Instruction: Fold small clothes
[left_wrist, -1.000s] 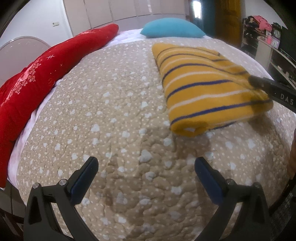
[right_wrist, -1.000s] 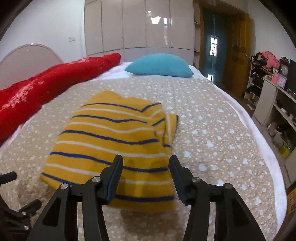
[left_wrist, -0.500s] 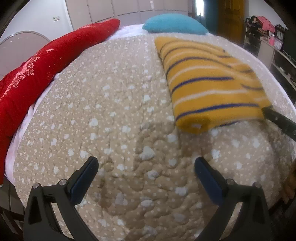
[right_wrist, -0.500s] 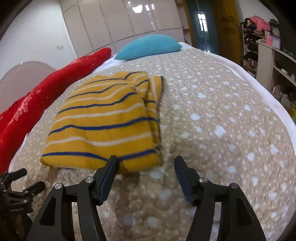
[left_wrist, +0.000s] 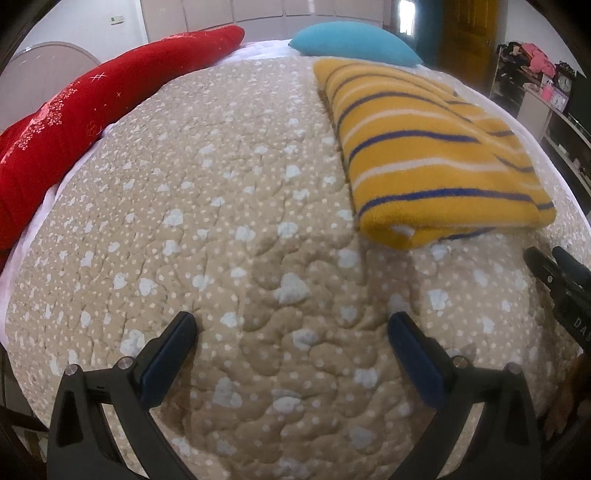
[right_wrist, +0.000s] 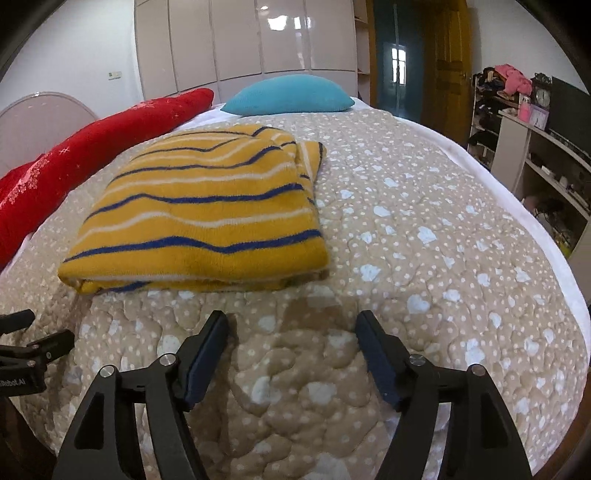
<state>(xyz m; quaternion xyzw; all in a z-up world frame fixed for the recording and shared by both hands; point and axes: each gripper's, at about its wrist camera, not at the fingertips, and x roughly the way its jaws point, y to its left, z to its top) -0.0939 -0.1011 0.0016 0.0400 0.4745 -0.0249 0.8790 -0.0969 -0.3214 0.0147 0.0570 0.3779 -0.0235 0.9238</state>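
A yellow knit garment with blue and white stripes (left_wrist: 428, 155) lies folded into a rectangle on the beige dotted quilt (left_wrist: 229, 229); it also shows in the right wrist view (right_wrist: 207, 214). My left gripper (left_wrist: 291, 332) is open and empty above bare quilt, to the left of and nearer than the garment. My right gripper (right_wrist: 291, 332) is open and empty just in front of the garment's near edge, apart from it. The right gripper also shows at the right edge of the left wrist view (left_wrist: 554, 273).
A red blanket (left_wrist: 85, 110) runs along the bed's left side. A teal pillow (right_wrist: 288, 94) lies at the far end. Shelves with clutter (right_wrist: 524, 122) stand beyond the bed's right edge. A wardrobe (right_wrist: 243, 40) and a door (right_wrist: 447, 59) are behind.
My right gripper has drawn back from over the garment toward the bed's near edge. The garment stays folded and still. My left gripper has barely moved.
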